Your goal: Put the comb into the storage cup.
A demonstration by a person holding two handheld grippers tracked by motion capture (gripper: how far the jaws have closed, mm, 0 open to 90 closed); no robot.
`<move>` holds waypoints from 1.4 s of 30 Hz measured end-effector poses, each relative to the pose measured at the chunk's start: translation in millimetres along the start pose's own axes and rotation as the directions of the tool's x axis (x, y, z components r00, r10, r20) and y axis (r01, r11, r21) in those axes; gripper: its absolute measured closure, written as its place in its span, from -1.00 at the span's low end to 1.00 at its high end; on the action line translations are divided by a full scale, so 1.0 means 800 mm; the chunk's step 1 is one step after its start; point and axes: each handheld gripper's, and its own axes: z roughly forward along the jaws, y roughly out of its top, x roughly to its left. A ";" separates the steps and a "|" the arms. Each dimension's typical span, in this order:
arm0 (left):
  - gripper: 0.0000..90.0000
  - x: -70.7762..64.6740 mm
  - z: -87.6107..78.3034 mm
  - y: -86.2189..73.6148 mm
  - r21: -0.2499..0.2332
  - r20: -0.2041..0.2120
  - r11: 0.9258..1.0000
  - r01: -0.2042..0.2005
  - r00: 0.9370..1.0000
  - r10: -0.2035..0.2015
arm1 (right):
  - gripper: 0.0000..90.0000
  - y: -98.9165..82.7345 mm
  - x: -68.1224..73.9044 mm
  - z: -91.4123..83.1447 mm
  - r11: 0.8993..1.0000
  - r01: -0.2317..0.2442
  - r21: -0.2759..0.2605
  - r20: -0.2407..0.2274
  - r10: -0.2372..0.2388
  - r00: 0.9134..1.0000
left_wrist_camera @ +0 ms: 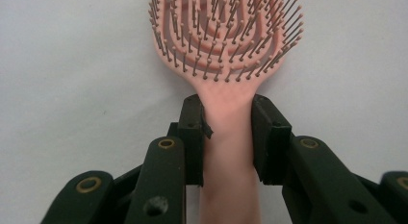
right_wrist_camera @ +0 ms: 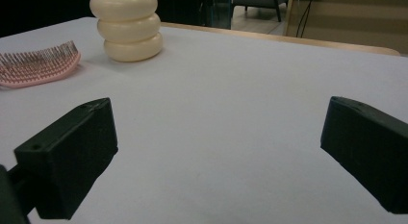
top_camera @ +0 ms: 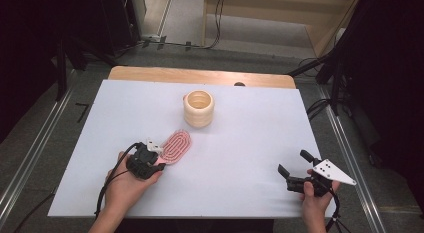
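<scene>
The left hand-held gripper [left_wrist_camera: 226, 132] view shows its pads pressing the pink hairbrush [left_wrist_camera: 226, 51] handle; bristles up, head pointing toward the cream holder [top_camera: 199, 109]. The right hand-held gripper [right_wrist_camera: 216, 156] gapes empty.

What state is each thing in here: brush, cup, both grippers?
Brush: flat on the table, bristles up, handle between the left gripper's pads.
Cup: upright beyond the brush, apart from it, nothing seen inside.
Left gripper: shut on the brush handle.
Right gripper: open, holding nothing, just above the table.
</scene>
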 end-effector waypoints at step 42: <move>0.56 0.008 -0.016 -0.012 -0.211 0.082 0.977 0.024 0.997 -0.007 | -1.00 0.005 0.004 0.000 1.000 0.011 0.016 0.008 -0.011 1.000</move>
